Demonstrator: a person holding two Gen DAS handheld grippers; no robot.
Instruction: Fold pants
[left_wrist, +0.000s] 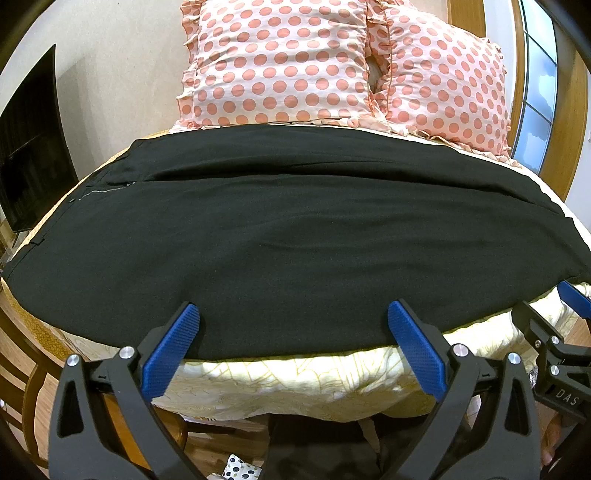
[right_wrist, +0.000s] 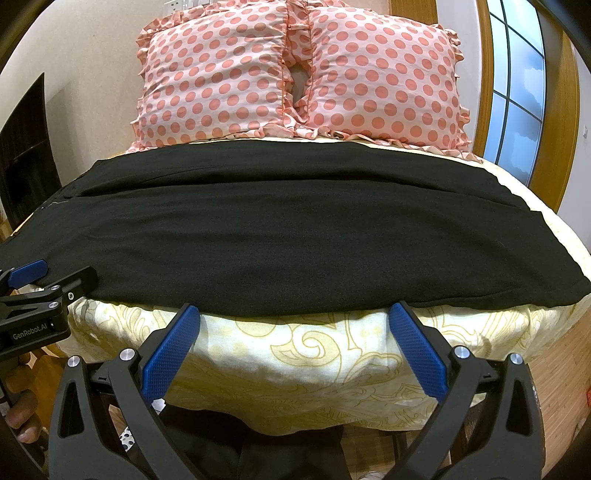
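Black pants (left_wrist: 295, 236) lie flat across the bed, waistband and zipper (left_wrist: 107, 189) at the left, legs running right; they also show in the right wrist view (right_wrist: 295, 229). My left gripper (left_wrist: 293, 314) is open, its blue fingertips (left_wrist: 186, 317) over the pants' near edge. My right gripper (right_wrist: 295, 314) is open, its tips at the pants' near edge further right. Each gripper shows in the other's view, the right one at the far right (left_wrist: 576, 301) and the left one at the far left (right_wrist: 29, 275).
The bed has a cream and yellow patterned sheet (right_wrist: 295, 358). Two pink polka-dot pillows (left_wrist: 280, 62) (left_wrist: 443, 85) lean at the far side. A dark TV (left_wrist: 26, 147) stands left, a window (right_wrist: 517, 92) right. Wooden floor lies below the bed edge.
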